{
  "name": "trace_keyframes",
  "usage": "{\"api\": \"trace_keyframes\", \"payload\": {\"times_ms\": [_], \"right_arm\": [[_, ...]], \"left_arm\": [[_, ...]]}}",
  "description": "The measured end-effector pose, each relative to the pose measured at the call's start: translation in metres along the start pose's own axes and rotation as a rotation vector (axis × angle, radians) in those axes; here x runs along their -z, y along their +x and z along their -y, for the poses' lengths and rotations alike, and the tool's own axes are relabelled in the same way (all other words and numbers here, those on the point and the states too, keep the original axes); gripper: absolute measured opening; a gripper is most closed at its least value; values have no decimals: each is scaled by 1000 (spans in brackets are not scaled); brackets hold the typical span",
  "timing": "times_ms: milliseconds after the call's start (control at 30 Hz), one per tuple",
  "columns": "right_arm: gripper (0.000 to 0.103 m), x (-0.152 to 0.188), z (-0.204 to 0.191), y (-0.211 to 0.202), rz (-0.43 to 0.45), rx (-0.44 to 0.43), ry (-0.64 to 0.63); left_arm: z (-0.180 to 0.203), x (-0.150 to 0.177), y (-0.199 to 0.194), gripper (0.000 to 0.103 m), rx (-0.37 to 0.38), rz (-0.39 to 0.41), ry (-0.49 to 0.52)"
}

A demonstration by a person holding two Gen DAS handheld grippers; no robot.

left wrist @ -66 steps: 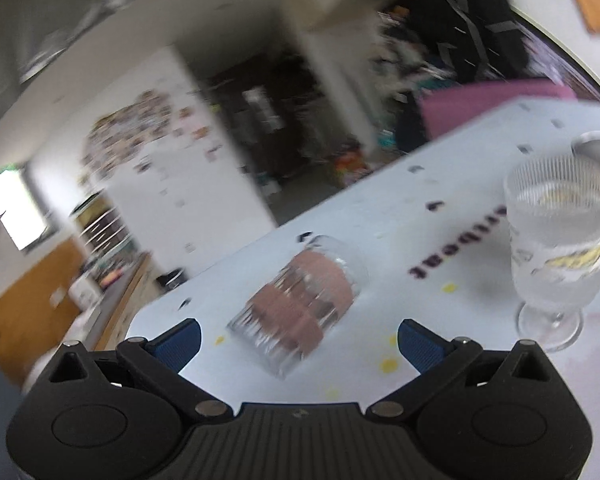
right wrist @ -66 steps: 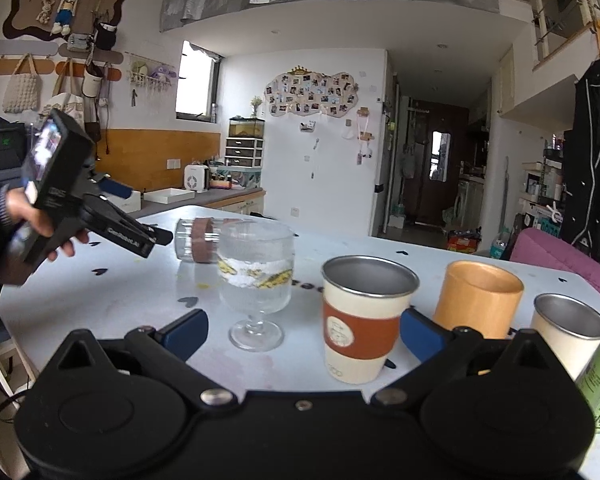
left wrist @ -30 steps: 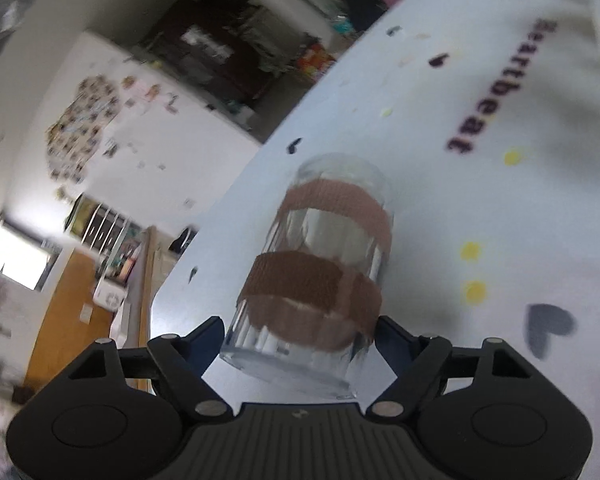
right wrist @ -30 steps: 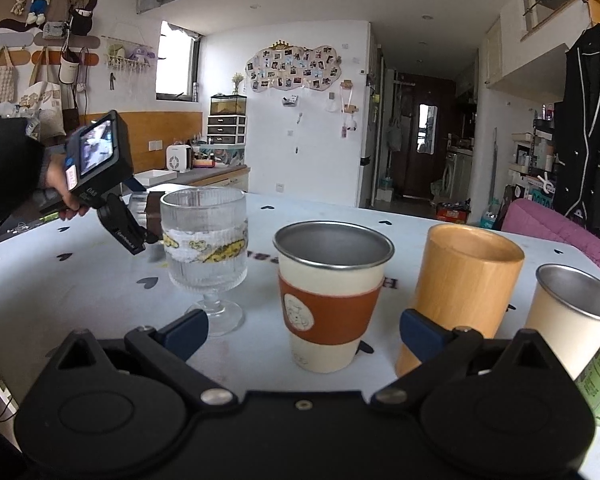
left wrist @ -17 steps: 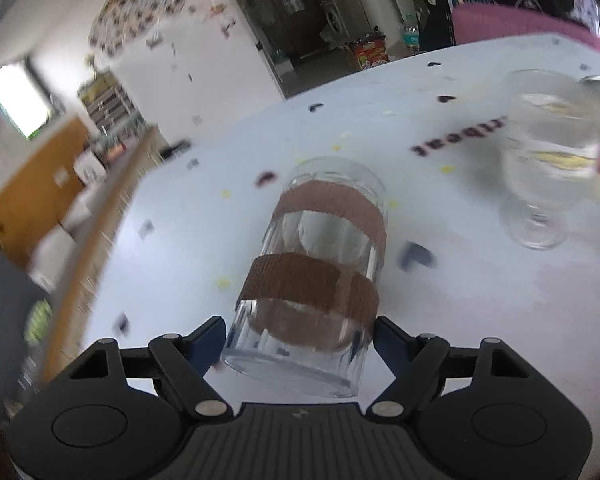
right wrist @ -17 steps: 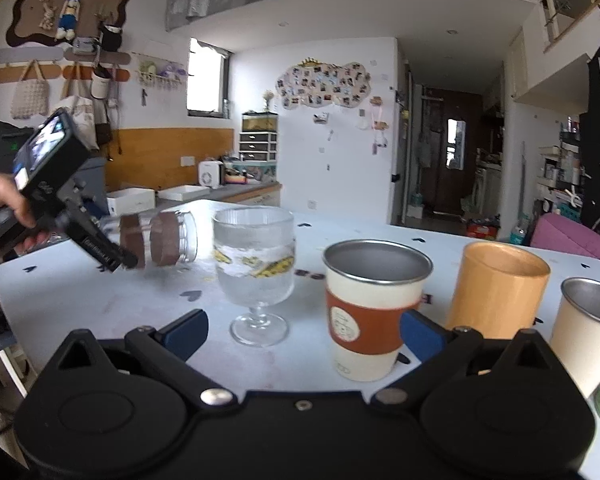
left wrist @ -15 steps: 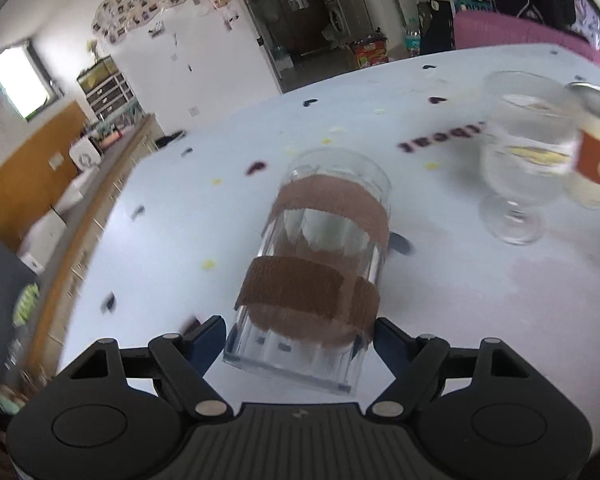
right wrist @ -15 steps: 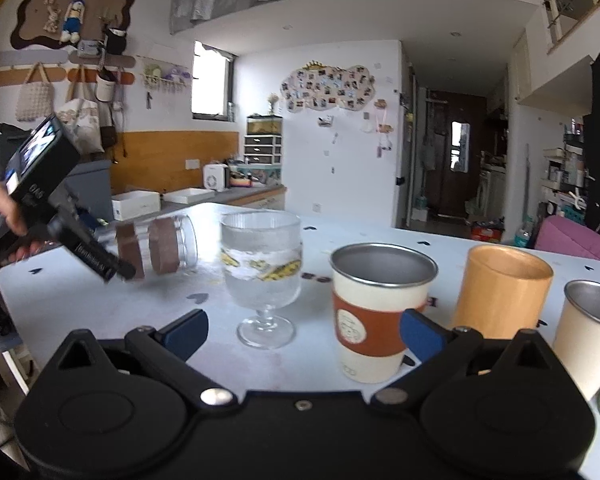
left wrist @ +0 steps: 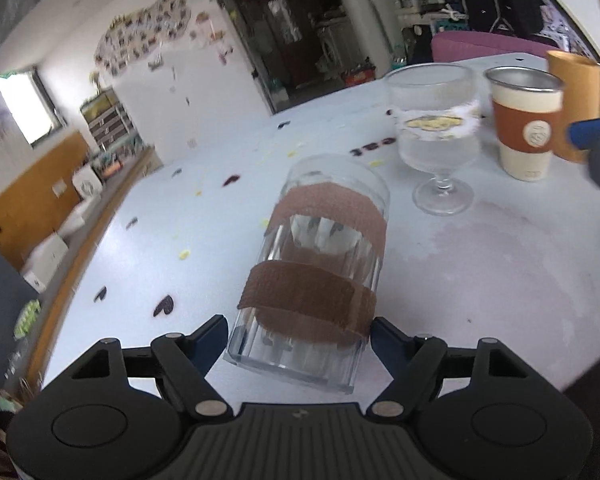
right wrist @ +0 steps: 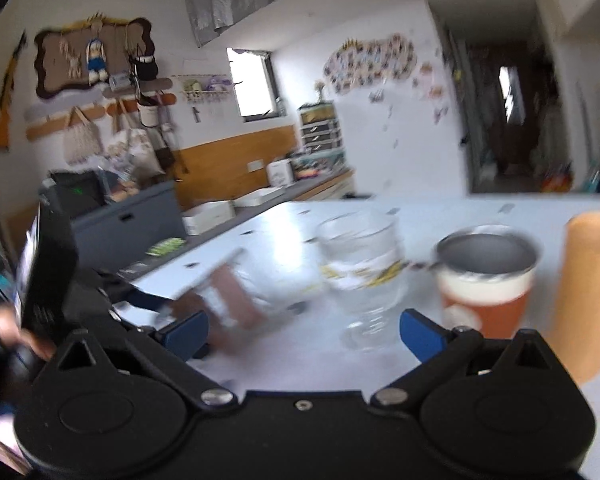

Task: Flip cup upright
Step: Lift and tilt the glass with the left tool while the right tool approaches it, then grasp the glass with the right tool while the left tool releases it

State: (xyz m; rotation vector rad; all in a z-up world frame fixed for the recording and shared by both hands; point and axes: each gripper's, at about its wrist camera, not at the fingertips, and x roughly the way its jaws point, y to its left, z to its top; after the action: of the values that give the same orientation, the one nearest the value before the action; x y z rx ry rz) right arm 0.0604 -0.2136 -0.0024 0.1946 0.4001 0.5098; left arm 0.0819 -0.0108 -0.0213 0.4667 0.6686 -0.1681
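A clear ribbed glass cup [left wrist: 316, 272] with two brown bands is held in my left gripper [left wrist: 298, 338], which is shut on its base end. The cup is lifted off the white table [left wrist: 500, 272] and tilted, its mouth pointing away from the camera. In the right wrist view the cup [right wrist: 232, 300] shows blurred and slanted at the left, held by the left gripper [right wrist: 156, 300]. My right gripper [right wrist: 302, 330] is open and empty, above the table, facing the cup and the goblet. One of its blue fingers [left wrist: 596, 130] shows at the right edge of the left wrist view.
A stemmed glass goblet [left wrist: 436, 140] stands right of the cup, also in the right wrist view [right wrist: 364, 268]. Beyond it stand a metal cup with an orange sleeve [left wrist: 524, 120], a tan cylinder [left wrist: 576, 100] and another cup. The table's left edge [left wrist: 80, 272] borders a counter.
My left gripper closed on the lying cup, lifted it off the table and swung it toward the goblet. My right gripper moved left and closer to the cup.
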Motion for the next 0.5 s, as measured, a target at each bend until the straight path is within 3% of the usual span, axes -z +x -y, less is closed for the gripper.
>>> {"api": "trace_keyframes", "payload": {"times_ms": [267, 500], "right_arm": [[103, 9, 1, 54, -132, -127, 300], [103, 12, 12, 99, -201, -134, 550]], "left_arm": [[9, 6, -15, 78, 11, 72, -28], [1, 11, -21, 79, 60, 83, -61]]}}
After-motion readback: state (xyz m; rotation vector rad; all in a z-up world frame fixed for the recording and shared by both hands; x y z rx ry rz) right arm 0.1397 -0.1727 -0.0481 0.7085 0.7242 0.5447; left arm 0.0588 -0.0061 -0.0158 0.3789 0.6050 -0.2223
